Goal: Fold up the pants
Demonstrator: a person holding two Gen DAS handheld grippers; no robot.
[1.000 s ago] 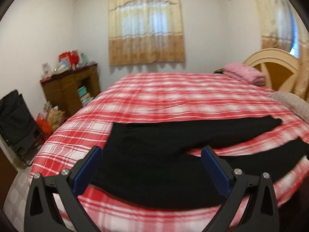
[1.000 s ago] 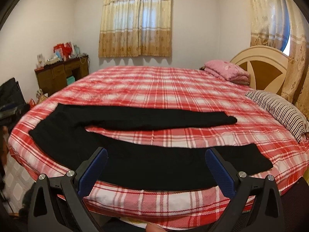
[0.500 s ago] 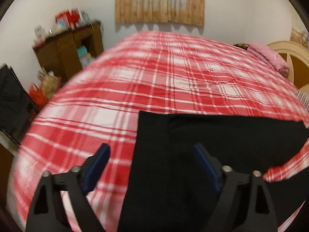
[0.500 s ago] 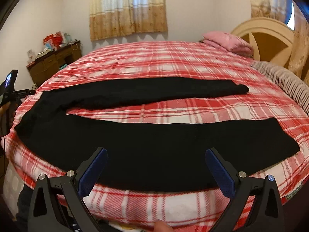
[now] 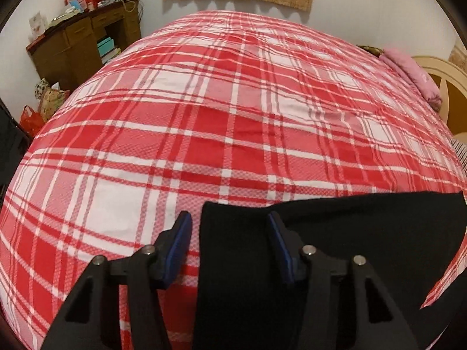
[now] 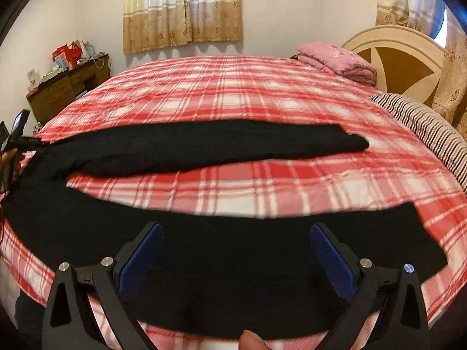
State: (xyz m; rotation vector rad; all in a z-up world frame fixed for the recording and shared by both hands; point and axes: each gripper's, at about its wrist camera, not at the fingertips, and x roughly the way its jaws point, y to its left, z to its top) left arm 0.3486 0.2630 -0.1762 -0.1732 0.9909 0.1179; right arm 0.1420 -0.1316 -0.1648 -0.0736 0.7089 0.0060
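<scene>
Black pants point(image 6: 233, 250) lie flat on a red plaid bed point(image 6: 233, 93), legs spread apart and running to the right, waist at the left. In the left wrist view my left gripper point(image 5: 229, 233) hangs low over the waist's far corner point(image 5: 233, 262). Its jaws are closing, and the cloth edge lies between the blue pads point(image 5: 178, 250) without being pinched. In the right wrist view my right gripper point(image 6: 236, 230) stands wide over the near leg. Its jaws have begun closing, with the cloth spread under them and both pads clear of it.
A pink folded blanket point(image 6: 335, 58), a striped pillow point(image 6: 423, 128) and a cream headboard point(image 6: 394, 55) are at the right. A wooden desk point(image 5: 81, 43) with clutter stands by the far left wall, bags point(image 5: 43, 105) on the floor below. A fingertip point(image 6: 251, 341) shows at the bottom.
My left gripper swung down and in over the waist corner, and its jaws narrowed. My right gripper moved lower and closer to the near leg, and its jaws narrowed slightly.
</scene>
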